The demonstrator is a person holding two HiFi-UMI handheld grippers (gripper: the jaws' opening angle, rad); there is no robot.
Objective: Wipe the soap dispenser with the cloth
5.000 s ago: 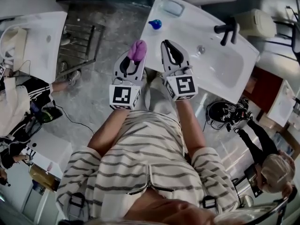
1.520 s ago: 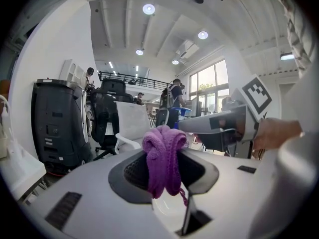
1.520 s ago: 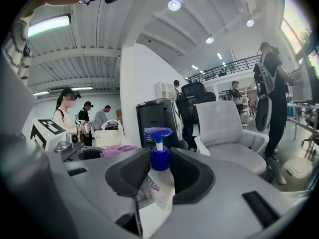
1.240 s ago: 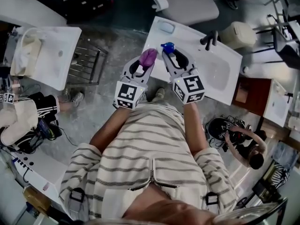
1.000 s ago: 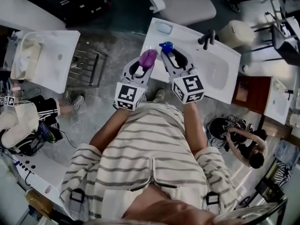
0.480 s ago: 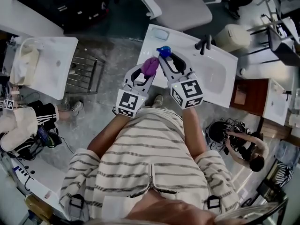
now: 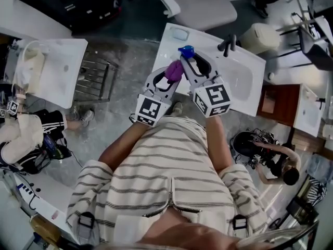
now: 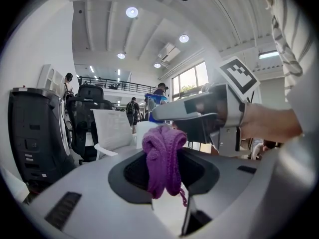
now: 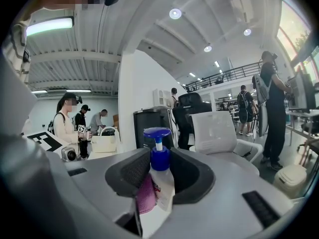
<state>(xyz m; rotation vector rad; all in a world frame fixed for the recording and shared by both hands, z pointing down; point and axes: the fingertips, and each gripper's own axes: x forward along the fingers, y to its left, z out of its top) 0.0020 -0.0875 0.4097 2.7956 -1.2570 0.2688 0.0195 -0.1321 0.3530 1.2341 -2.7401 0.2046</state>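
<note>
My right gripper (image 7: 186, 59) is shut on the soap dispenser (image 9: 158, 183), a clear bottle with a blue pump top (image 7: 186, 50), held upright above the white sink counter (image 7: 244, 95). My left gripper (image 7: 173, 73) is shut on a bunched purple knitted cloth (image 8: 163, 158), which hangs from between its jaws. In the head view the cloth (image 7: 174, 72) sits against the left side of the right gripper, just below the pump top. In the left gripper view the right gripper (image 8: 199, 117) passes directly behind the cloth.
A black tap (image 7: 228, 44) and the basin (image 7: 240, 77) lie to the right on the counter, and a soap dish (image 7: 179, 34) is at its far left corner. A white chair (image 7: 200, 7) stands beyond. People stand around the room.
My left gripper has moved right with the cloth, bringing it from beside the right gripper up against it. The right gripper and the dispenser have stayed put.
</note>
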